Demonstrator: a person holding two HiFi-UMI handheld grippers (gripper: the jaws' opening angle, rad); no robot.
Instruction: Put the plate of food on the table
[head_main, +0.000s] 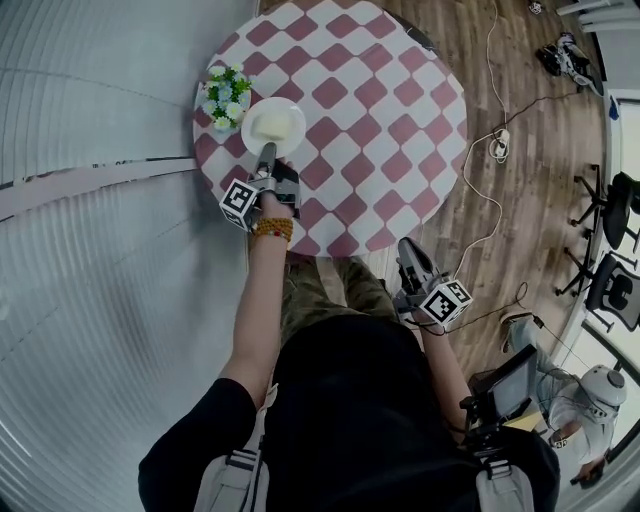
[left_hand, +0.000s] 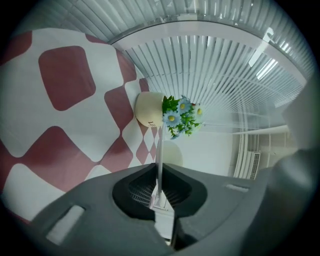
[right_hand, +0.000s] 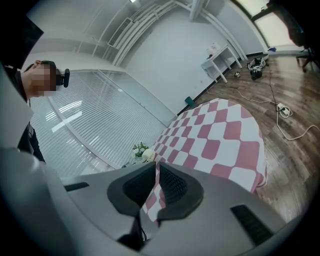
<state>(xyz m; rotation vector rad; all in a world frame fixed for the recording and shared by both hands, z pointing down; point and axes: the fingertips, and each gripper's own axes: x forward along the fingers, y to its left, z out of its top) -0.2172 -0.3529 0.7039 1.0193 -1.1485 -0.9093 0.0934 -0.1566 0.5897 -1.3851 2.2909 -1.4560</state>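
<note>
1. Left gripper (left_hand: 160, 167): the jaws are clamped on the rim of the plate (head_main: 287, 107). In the left gripper view the plate stands edge-on, a thin white blade between the ribbed black pads (left_hand: 141, 187).
2. Plate: round, white and smooth. In the head view it lies over the table (head_main: 385, 120) near the table's 10 o'clock edge, and the gripper takes it at the plate's 6 o'clock. Whether its base rests on the cloth (head_main: 330, 92) or hangs just above it cannot be told.
3. Food (head_main: 274, 125): a pale, blocky piece at the plate's centre. Its kind cannot be made out.
4. Right gripper (right_hand: 158, 165): the jaws are almost together, with a narrow slit between them. Nothing is held, and only the cloth shows through the slit. The gripper is off the table, past its 5 o'clock edge, over the floor (head_main: 520, 230).
5. Table: round, draped in a cloth of dusky-pink rounded squares on white. The hem hangs past the edge.
6. Pot (left_hand: 149, 109): cream and rounded, with blue and white flowers and green leaves. It stands just beside the plate, at the plate's 10 o'clock.
7. Floor: wood planks.
8. Bracelet (head_main: 272, 228): amber beads on the left wrist.
9. Cut off: the grey gripper shells fill the lower part of both gripper views.
</note>
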